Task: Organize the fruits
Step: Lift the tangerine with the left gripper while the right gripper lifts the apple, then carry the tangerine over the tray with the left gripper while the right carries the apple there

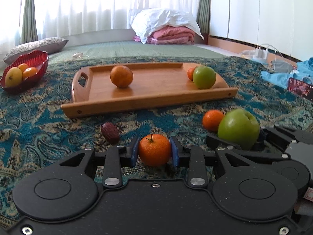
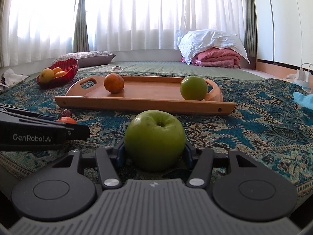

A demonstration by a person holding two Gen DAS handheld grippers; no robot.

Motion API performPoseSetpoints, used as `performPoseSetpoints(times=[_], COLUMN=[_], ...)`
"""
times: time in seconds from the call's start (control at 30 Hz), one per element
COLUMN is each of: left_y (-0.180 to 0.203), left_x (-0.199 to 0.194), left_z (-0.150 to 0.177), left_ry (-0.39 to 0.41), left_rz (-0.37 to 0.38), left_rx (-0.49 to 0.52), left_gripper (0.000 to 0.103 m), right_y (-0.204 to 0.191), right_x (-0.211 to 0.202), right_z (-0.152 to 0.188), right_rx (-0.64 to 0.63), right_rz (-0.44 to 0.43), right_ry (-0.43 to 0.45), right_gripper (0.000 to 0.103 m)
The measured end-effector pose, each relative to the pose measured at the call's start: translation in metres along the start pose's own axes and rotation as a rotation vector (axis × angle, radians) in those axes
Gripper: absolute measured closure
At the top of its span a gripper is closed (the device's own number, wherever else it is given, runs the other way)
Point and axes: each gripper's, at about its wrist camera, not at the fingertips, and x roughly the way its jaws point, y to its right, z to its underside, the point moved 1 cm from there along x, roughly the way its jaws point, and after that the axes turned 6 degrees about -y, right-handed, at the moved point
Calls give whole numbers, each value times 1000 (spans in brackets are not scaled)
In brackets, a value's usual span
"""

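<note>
My left gripper [image 1: 155,150] is shut on a small mandarin [image 1: 154,146], its blue pads [image 1: 134,152] pressing both sides, low over the patterned cloth. My right gripper [image 2: 154,152] is shut on a green apple [image 2: 154,137], which hides most of its pads. In the left wrist view that apple [image 1: 237,128] sits to the right, with a second mandarin [image 1: 212,120] just behind it. A dark red date [image 1: 110,132] lies on the cloth. The wooden tray [image 1: 148,98] ahead holds an orange [image 1: 121,76], a green apple [image 1: 204,77] and a small orange [image 1: 190,73].
A red bowl [image 1: 35,62] with a yellow fruit and oranges stands at the far left. Beyond the tray lie a grey pillow [image 1: 37,46] and a folded pink blanket [image 1: 172,35] under a white pillow. Blue cloth [image 1: 277,76] and chargers lie at the right.
</note>
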Motion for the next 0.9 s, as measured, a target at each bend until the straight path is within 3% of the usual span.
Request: performPoseSetpoints(times=[0.47, 0.9], left_y=[-6, -25], left_x=[-5, 9], left_z=[-31, -77], left_ry=[61, 74], left_rz=[-8, -15], left_rx=[-14, -29], left_gripper=[72, 72], right_y=[9, 24], right_x=[-11, 12], right_z=[-26, -71], right_rx=[26, 18], right_rz=[-15, 7], right_ry=[70, 94], right_gripper=[44, 44])
